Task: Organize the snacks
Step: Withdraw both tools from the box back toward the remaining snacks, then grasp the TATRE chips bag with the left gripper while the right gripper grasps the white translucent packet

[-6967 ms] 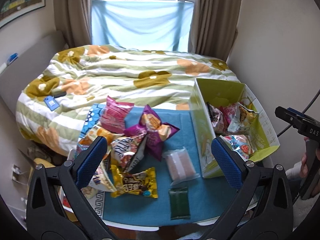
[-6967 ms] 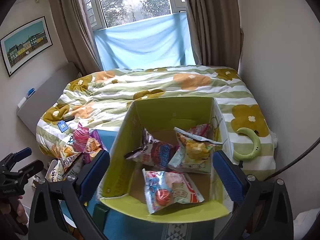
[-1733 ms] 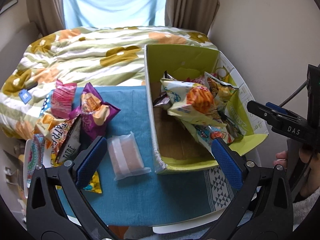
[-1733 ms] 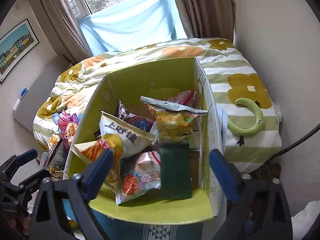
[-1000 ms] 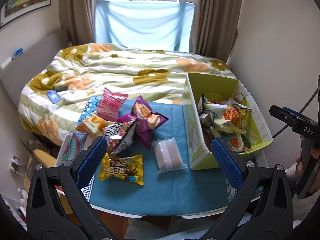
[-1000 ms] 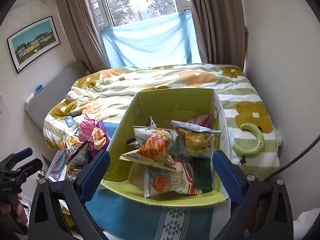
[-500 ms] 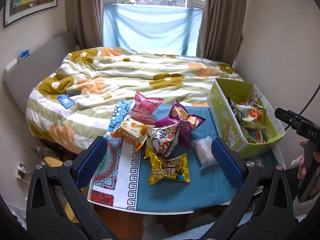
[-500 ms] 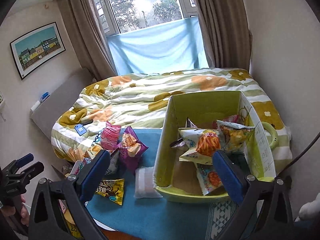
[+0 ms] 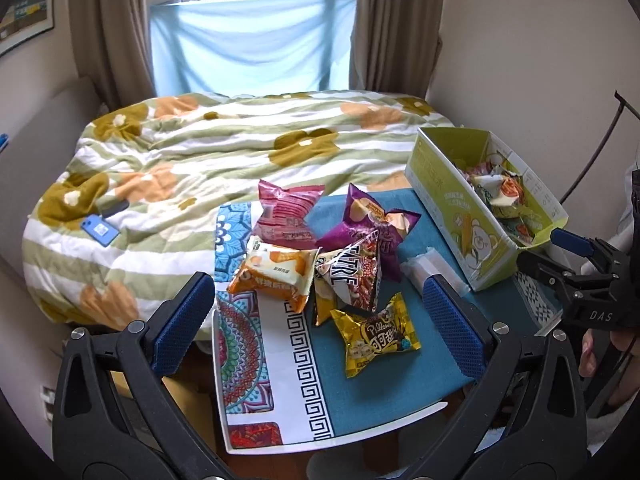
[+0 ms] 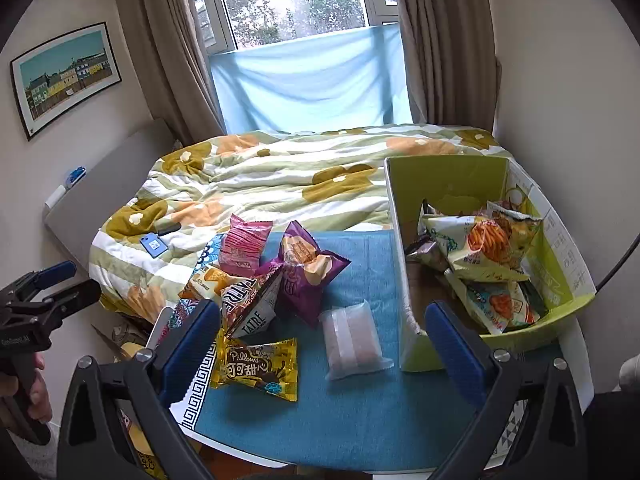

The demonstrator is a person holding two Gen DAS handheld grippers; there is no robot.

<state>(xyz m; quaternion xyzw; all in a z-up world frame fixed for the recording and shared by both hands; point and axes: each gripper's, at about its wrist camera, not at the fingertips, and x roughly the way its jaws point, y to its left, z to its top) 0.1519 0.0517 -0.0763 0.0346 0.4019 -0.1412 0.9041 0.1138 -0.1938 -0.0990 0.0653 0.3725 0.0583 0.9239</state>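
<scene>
A green cardboard box (image 10: 396,240) (image 9: 440,196) on the table's right holds several snack bags (image 10: 480,244). On the blue cloth (image 10: 360,400) left of it lie loose snacks: a yellow Pillows bag (image 10: 256,364) (image 9: 376,336), a clear pink pack (image 10: 352,340), a purple bag (image 10: 308,272) (image 9: 368,220), a Tatre bag (image 10: 252,308) (image 9: 348,280), a pink bag (image 10: 244,248) (image 9: 286,216) and an orange bag (image 9: 276,272). My left gripper (image 9: 316,320) is open and empty, above the table's front. My right gripper (image 10: 320,344) is open and empty, above the clear pack.
A bed with a floral quilt (image 9: 200,168) lies behind the table, with a blue card (image 9: 98,232) on it. A patterned mat (image 9: 240,352) covers the table's left part. A wall rises to the right of the box. Curtains and a window are at the back.
Both grippers have pulled back and away from the box toward the left. A green pack went into the box earlier. Both stay open.
</scene>
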